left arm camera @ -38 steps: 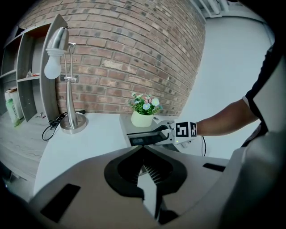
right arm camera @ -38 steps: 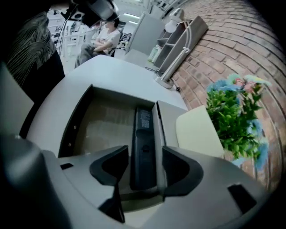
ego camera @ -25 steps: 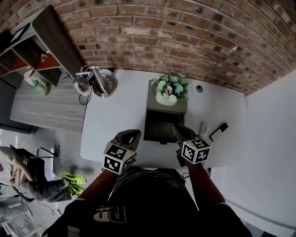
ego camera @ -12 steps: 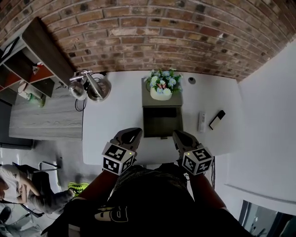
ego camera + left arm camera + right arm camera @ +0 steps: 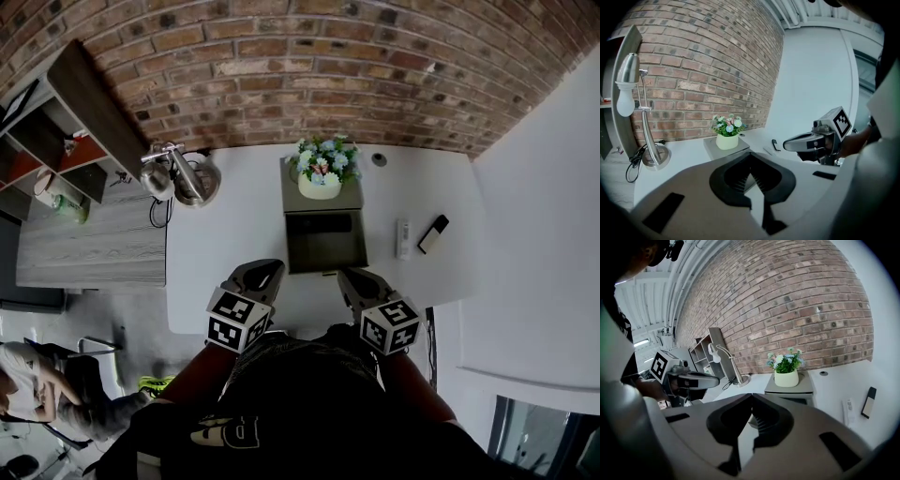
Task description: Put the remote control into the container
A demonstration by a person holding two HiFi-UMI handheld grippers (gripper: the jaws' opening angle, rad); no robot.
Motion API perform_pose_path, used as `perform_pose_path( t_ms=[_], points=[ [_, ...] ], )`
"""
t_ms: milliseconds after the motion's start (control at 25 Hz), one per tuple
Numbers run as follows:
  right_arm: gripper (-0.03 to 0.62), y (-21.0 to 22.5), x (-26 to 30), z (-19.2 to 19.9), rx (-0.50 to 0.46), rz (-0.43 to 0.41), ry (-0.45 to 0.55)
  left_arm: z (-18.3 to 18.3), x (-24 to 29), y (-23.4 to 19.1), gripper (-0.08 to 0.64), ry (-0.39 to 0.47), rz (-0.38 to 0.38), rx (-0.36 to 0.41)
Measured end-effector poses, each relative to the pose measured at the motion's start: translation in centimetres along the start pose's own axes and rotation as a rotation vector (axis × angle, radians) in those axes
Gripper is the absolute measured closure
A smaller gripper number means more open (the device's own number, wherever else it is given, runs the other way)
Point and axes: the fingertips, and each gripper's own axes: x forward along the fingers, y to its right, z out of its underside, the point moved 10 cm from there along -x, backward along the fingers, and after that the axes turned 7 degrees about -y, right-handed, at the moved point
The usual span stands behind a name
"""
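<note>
A slim white remote control (image 5: 403,239) lies on the white table (image 5: 234,234), right of a grey container (image 5: 353,201) whose dark open compartment faces me. The remote also shows in the right gripper view (image 5: 847,411), right of the container (image 5: 806,388). A black handset (image 5: 432,233) lies just right of the remote. My left gripper (image 5: 265,273) hovers at the table's near edge, left of the container's front, shut and empty. My right gripper (image 5: 348,277) hovers at the front right, short of the remote, shut and empty. Each gripper view shows jaws meeting, left gripper (image 5: 750,156) and right gripper (image 5: 751,396).
A white pot of flowers (image 5: 320,178) stands on the container's closed top. A chrome desk lamp (image 5: 178,172) stands at the table's far left corner. A brick wall (image 5: 309,75) runs behind the table. Wooden shelves (image 5: 66,112) stand at the left. A person sits at lower left (image 5: 28,389).
The head view has swung, so the table sits higher and further left. My right gripper has drawn back from beside the container to the table's near edge. Both grippers stay shut.
</note>
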Motion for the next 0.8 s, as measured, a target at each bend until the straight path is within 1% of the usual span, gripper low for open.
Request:
perform_pose_path(
  t_ms=[160,240,440,600,800],
  points=[
    [0.584,-0.5,-0.2,0.8,-0.007,0.004,-0.008,0.5,0.1,0.2,0.554,-0.01,-0.008,0.022],
    [0.584,-0.6,-0.3,1.1,0.0,0.008,-0.015,0.8,0.2,0.4,0.554,-0.011,-0.01,0.011],
    [0.584,-0.3,-0.9,1.7,0.009,0.032,-0.021,1.1,1.0,1.0,0.552,-0.043,0.016,0.031],
    [0.584,0.7,-1.3,1.9,0.015,0.047,-0.017,0.9,1.9,1.7,0.552,-0.067,0.041,0.033],
    [0.584,2.8,-1.6,2.4,0.013,0.074,-0.035,0.9,3.9,2.7,0.552,-0.122,0.043,0.098]
  ],
)
